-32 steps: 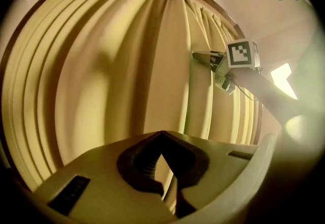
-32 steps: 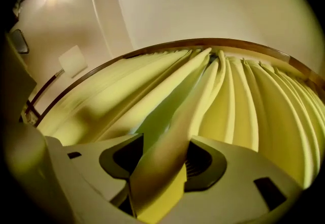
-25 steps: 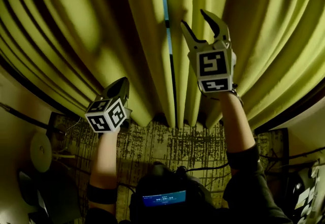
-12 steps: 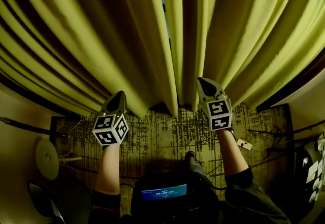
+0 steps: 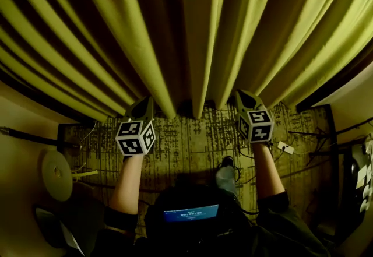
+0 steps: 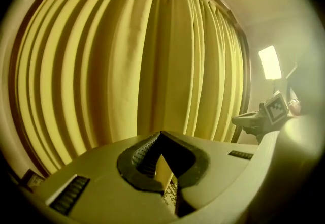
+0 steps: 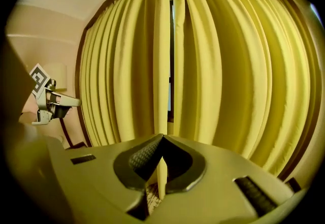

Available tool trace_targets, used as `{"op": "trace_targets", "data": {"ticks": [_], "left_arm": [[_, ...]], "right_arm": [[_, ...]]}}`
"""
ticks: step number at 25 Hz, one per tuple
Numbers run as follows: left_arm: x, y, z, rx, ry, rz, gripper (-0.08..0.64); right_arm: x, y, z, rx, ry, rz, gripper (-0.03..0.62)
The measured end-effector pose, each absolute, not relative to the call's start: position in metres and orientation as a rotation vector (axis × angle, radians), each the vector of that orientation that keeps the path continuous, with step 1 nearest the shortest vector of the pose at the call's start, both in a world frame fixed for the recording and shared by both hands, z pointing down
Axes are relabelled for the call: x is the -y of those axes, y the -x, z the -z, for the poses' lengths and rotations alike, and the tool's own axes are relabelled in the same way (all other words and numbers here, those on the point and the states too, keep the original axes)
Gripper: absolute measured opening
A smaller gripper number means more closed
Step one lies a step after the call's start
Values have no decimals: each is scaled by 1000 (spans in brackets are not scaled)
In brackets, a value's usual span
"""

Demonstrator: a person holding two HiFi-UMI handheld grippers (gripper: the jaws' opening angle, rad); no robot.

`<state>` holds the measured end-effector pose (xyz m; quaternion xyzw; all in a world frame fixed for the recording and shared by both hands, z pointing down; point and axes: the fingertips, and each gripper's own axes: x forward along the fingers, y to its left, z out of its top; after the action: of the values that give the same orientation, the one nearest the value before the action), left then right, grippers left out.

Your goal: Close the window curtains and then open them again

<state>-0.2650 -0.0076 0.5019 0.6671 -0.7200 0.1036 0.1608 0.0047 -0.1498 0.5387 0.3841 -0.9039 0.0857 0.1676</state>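
Yellow-green pleated curtains hang drawn together, the left curtain (image 5: pixel 87 28) and the right curtain (image 5: pixel 280 23) meeting at the middle. In the right gripper view a thin dark slit (image 7: pixel 171 65) stays between them. My left gripper (image 5: pixel 144 103) is low, just in front of the left curtain's hem, shut with nothing in it (image 6: pixel 161 134). Level with it near the right curtain's hem, my right gripper (image 5: pixel 241 96) is also shut and empty (image 7: pixel 162 137). Neither touches the fabric. Each gripper shows in the other's view: the right gripper (image 6: pixel 264 116), the left gripper (image 7: pixel 51 101).
A patterned carpet (image 5: pixel 192 145) runs under the hems. A round white object (image 5: pixel 57 174) and cables lie at the left, a white plug (image 5: pixel 285 148) and more cables at the right. A lit lamp (image 6: pixel 270 63) glows beside the right curtain.
My right gripper dropped from high on the curtain edge to hem level and its jaws went from open to shut. The left gripper sank a little. The bright window gap has left the head view.
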Motion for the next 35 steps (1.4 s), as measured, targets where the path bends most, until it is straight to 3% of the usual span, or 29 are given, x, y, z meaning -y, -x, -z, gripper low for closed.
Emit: {"op": "trace_targets", "data": {"ticks": [11, 35], "left_arm": [[-47, 283, -525, 1990, -1868, -298, -11], [-75, 185, -529, 2046, -1725, -257, -12]], "right_arm": [[78, 16, -570, 2490, -1033, -384, 12], [85, -78, -584, 2543, -896, -424, 12]]}}
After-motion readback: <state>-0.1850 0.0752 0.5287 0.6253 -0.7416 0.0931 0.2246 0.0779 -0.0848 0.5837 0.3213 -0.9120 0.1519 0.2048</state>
